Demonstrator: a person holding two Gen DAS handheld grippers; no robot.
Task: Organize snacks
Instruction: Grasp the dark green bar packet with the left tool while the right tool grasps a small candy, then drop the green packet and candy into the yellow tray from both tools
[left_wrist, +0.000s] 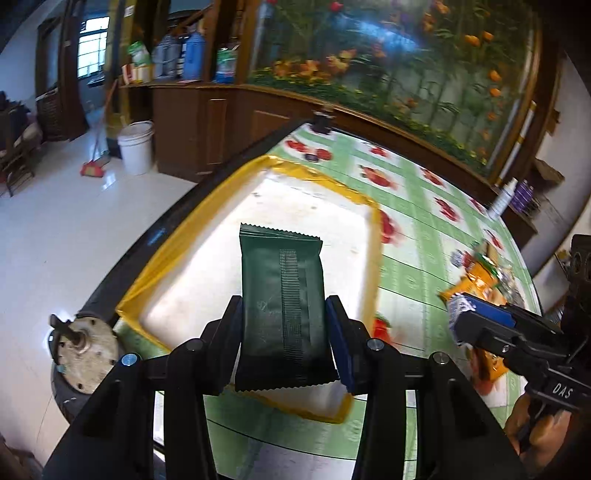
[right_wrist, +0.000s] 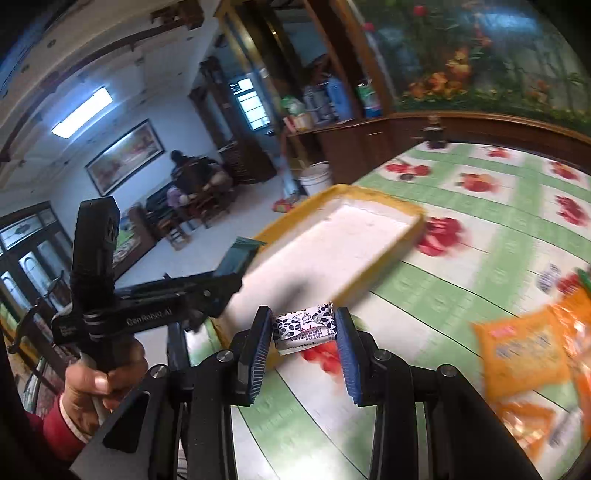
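- Over the white tray (left_wrist: 207, 258) with its yellow rim, the left gripper (left_wrist: 283, 325) clamped a dark green snack packet (left_wrist: 282, 310) upright by its sides, seemingly so it could be dropped flat inside
- Beside it, the right gripper (right_wrist: 303, 332) was closed on a small black-and-white patterned candy (right_wrist: 303, 328), held just short of the tray's near edge, probably bound for the same tray
- Orange snack bags (right_wrist: 524, 350) lay unsorted on the green fruit-print tablecloth (right_wrist: 461, 266), well apart from the tray
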